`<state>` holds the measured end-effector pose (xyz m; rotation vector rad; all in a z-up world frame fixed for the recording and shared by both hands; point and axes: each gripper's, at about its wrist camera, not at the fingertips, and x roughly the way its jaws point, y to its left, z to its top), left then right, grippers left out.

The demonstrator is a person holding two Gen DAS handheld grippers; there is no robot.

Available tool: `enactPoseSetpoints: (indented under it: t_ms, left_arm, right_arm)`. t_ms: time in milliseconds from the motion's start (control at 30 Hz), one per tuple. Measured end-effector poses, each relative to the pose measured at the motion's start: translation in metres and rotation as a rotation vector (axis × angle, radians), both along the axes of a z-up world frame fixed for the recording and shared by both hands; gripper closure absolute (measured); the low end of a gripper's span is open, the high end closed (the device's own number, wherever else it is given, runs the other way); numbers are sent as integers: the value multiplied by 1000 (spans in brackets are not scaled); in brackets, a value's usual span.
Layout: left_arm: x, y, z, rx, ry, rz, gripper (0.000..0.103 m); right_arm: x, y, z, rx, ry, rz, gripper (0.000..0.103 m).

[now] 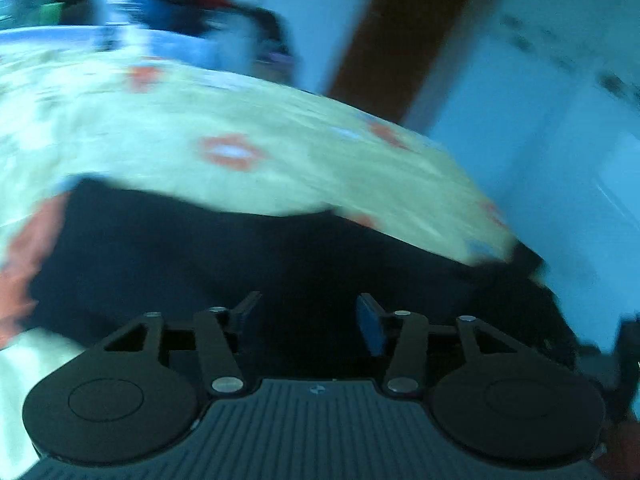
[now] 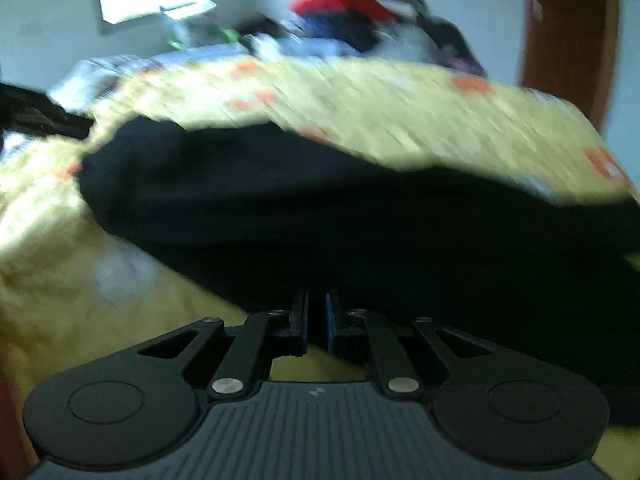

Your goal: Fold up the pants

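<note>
Pants (image 2: 320, 216), black and bunched, lie across a bed (image 2: 420, 112) covered in a pale yellow spread with orange marks; both views are blurred. In the right wrist view they stretch from the left middle to the right edge, just beyond the right gripper (image 2: 318, 322), whose blue-padded fingers (image 2: 330, 324) stand nearly pressed together with only a thin dark slit between them. Whether a fold of the black cloth is nipped in that slit, I cannot tell. In the left wrist view the pants (image 1: 224, 256) fill the lower middle, under and ahead of the left gripper (image 1: 308, 320), whose fingers (image 1: 370, 326) are spread apart and clear of the cloth, with dark fabric showing in the gap behind them. At the far end of the bed sits a heap of clothes (image 2: 352, 12), red and blue on top, against a white wall. A brown door (image 2: 568, 40) stands to the right. No container can be made out in either view.
</note>
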<state>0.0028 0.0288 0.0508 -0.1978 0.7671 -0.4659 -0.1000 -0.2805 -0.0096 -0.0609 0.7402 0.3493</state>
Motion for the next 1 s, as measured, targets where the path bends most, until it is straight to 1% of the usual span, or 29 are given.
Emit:
enactPoseSetpoints:
  t_ms: [33, 100, 167, 200, 233, 267, 300, 333, 367, 400, 467, 500, 533, 600, 633, 700, 767, 800, 833, 867, 900, 933, 967, 1000]
  left_arm:
    - [3, -19, -2, -6, -3, -85, 46]
    - [7, -58, -9, -9, 2, -248, 45]
    - [8, -90, -18, -9, -4, -366, 44]
    - [9, -104, -24, 4, -6, -412, 44]
    - [11, -117, -30, 21, -1, -438, 44]
    - [13, -125, -36, 28, 1, -458, 44]
    - [15, -134, -42, 28, 2, -481, 44]
    - [18, -141, -47, 30, 8, -497, 44]
    - [21, -144, -51, 33, 18, -508, 44]
    - [22, -150, -54, 33, 22, -523, 44]
    - [21, -161, -61, 41, 25, -554, 44]
    - [23, -166, -63, 51, 26, -563, 45]
    - [25, -171, -65, 57, 23, -577, 46]
    - [26, -184, -71, 73, 6, -600, 46]
    - [25, -187, -72, 83, -5, -602, 50]
    - [25, -191, -74, 91, -26, -614, 54]
    - [26, -193, -75, 97, -36, -622, 60]
    - [26, -194, -74, 101, -44, -626, 65]
    - [25, -195, -75, 104, -53, -633, 73]
    - [23, -195, -74, 109, -59, -638, 81]
    - [23, -196, -75, 118, -67, -638, 98]
    - [22, -198, -76, 125, -77, -640, 100]
    - [21, -198, -76, 126, -90, -642, 100]
    - [18, -198, -76, 131, -112, -647, 100]
  right_arm:
    - [-6, -8, 4, -6, -16, -22, 94]
    - [-12, -29, 14, -12, -45, -91, 94]
    - [-10, -55, 24, -84, -110, -198, 92]
    - [-6, -70, 26, -102, -121, -257, 86]
    - [1, -88, 28, -113, -125, -337, 74]
    - [9, -104, 30, -118, -129, -404, 67]
    - [18, -119, 31, -119, -135, -462, 55]
    - [27, -132, 32, -102, -129, -497, 53]
    - [36, -143, 33, -71, -119, -528, 53]
    - [48, -154, 36, -19, -110, -553, 53]
    - [72, -171, 38, 82, -99, -564, 54]
    - [87, -174, 39, 103, -90, -577, 54]
    - [101, -174, 40, 100, -79, -594, 54]
    - [134, -178, 36, 80, -27, -636, 54]
    - [153, -179, 31, 60, 8, -657, 54]
    - [176, -181, 19, 3, 66, -699, 54]
    - [199, -182, 6, -81, 130, -726, 55]
    - [204, -182, 2, -115, 140, -728, 55]
    - [206, -180, 2, -138, 131, -720, 55]
    - [207, -178, 2, -157, 131, -712, 59]
    - [204, -177, 3, -165, 122, -700, 78]
    - [201, -177, 4, -171, 115, -696, 89]
    - [194, -178, 7, -176, 100, -700, 93]
    - [186, -179, 11, -169, 84, -708, 95]
